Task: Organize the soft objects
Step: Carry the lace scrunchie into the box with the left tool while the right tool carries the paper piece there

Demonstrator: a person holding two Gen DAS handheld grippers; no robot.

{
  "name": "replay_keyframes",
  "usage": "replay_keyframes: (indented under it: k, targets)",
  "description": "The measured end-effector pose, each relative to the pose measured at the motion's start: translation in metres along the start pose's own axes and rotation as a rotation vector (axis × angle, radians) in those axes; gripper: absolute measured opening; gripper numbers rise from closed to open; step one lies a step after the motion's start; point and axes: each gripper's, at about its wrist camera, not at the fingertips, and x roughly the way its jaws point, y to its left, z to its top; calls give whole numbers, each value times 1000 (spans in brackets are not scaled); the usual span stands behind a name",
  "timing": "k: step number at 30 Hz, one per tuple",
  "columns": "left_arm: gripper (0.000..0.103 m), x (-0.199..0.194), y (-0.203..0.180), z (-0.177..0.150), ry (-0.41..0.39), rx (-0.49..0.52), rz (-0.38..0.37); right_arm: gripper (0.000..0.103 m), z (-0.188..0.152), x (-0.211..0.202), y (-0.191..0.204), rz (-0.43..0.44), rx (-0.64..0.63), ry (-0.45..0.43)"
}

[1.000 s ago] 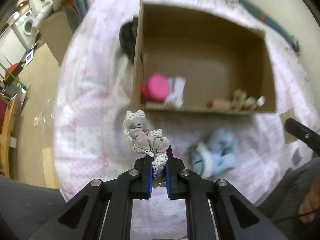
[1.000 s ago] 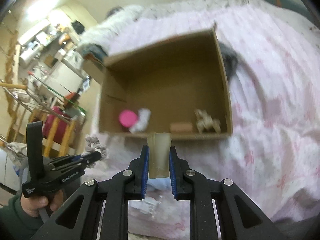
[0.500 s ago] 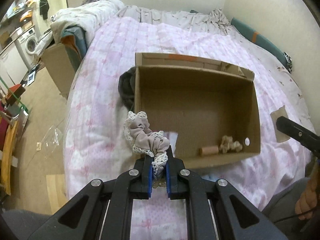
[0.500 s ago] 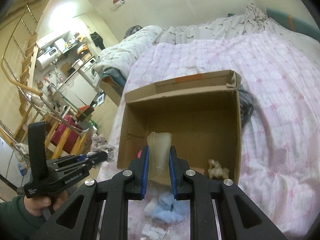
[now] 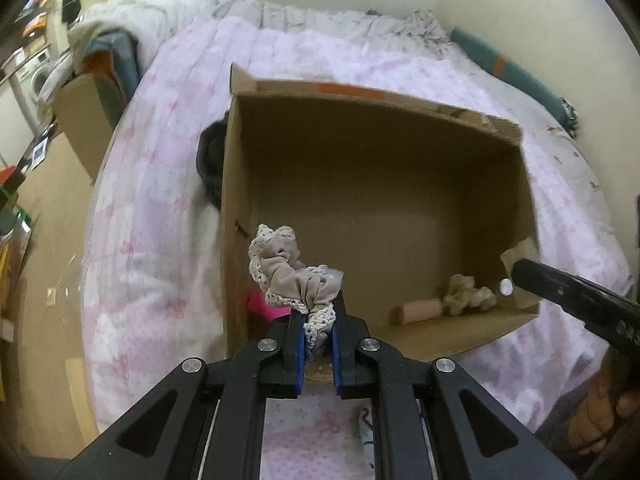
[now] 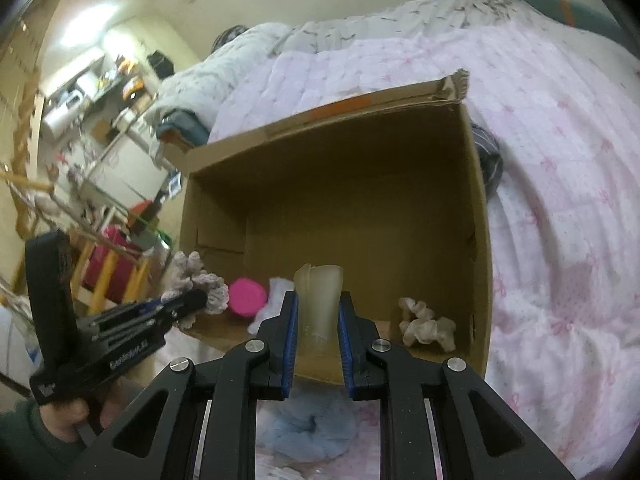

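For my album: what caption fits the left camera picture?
Left gripper holds a lacy scrunchie over the cardboard box.

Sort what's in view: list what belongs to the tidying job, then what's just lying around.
Job:
- lace-trimmed scrunchie in the left gripper
- translucent soft piece in the right gripper
- cardboard box
- pink item and cream scrunchie inside it
- blue fluffy item on the bed

Lying about:
- dark garment beside the box
- grey duvet

The cardboard box [image 5: 376, 208] sits on the bed [image 5: 160, 208], a roll [image 5: 420, 309] inside.
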Motion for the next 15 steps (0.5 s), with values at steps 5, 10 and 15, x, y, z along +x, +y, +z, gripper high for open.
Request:
replay_keyframes:
  k: [5,10,15]
  targets:
    - [9,1,-3,3,-28,1,-16,20,-3,11,-1,-32,-15,33]
    - [9,7,-8,2,-6,21,-41,20,-4,15,-6,-53,-5,42]
    - [9,9,-6,1,3,4,-55,20,-6,15,-9,-57,2,40]
